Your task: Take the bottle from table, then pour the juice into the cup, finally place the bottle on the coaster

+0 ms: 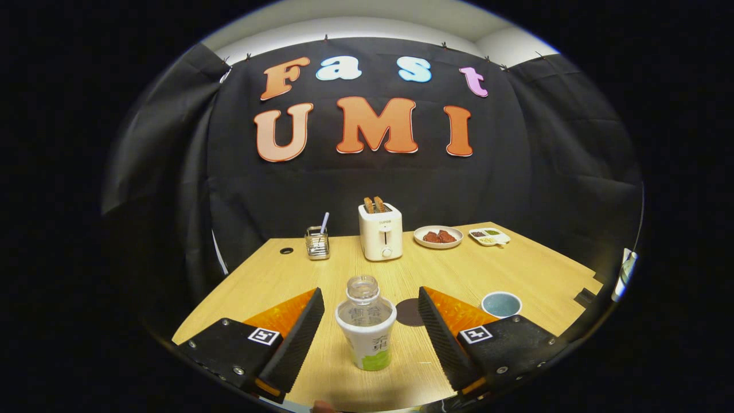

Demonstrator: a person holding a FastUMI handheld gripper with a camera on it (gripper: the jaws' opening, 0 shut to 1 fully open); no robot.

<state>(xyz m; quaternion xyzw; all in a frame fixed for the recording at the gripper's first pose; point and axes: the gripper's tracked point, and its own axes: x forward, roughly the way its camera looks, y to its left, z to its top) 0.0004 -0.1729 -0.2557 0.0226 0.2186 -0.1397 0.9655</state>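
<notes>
Nearest the lens, low in the frame, the tongs (367, 338) stand spread wide, one finger on each side of the juice bottle (367, 330) and neither one touching it. That bottle stands upright on the table (275, 281) between the fingers, low centre of the frame, cap off, its neck clear and its lower body wrapped in a white and green label; how much juice it holds I cannot tell.

By my reading, the first step is in hand: the take. The next move calls for easing forward a little so the fingers flank the bottle's body, then closing squarely on it before any lift.

Just beyond the bottle, slightly right, lies the dark round coaster (409, 312), bare. Right of that, past the right finger, sits the pale blue cup (501, 304), which looks empty. Toward the middle of the frame stand a toaster (380, 232) with two slices up, a wire holder (317, 243) with a utensil in it, a plate (438, 237) of reddish-brown food and a small divided dish (489, 236).
</notes>
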